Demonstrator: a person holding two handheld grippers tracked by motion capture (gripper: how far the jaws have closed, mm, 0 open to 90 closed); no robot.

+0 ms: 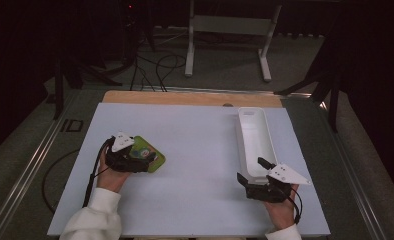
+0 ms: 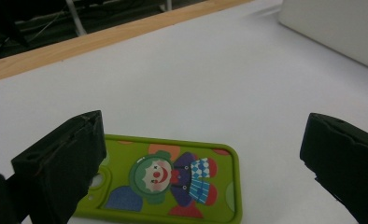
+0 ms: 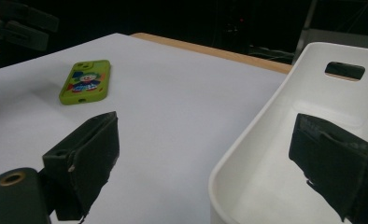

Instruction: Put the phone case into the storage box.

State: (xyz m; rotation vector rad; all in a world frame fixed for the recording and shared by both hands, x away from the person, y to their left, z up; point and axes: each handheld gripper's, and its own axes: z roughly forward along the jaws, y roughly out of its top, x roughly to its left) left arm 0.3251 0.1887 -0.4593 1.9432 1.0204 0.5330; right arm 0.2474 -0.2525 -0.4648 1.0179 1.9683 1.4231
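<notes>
Your left gripper (image 1: 146,156) hovers over the green phone case (image 2: 173,182), jaws wide apart, not touching it. The case lies flat on the white table (image 1: 195,150), left side, clown print up. Your right gripper (image 1: 252,172) sits at the near end of the white tray (image 1: 255,137), jaws apart, 1 inside the rim, 1 outside.

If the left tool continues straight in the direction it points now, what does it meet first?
Most likely the green phone case, lying flat on the white table just ahead between the open jaws of the left tool. The exact gap is hard to judge.
</notes>
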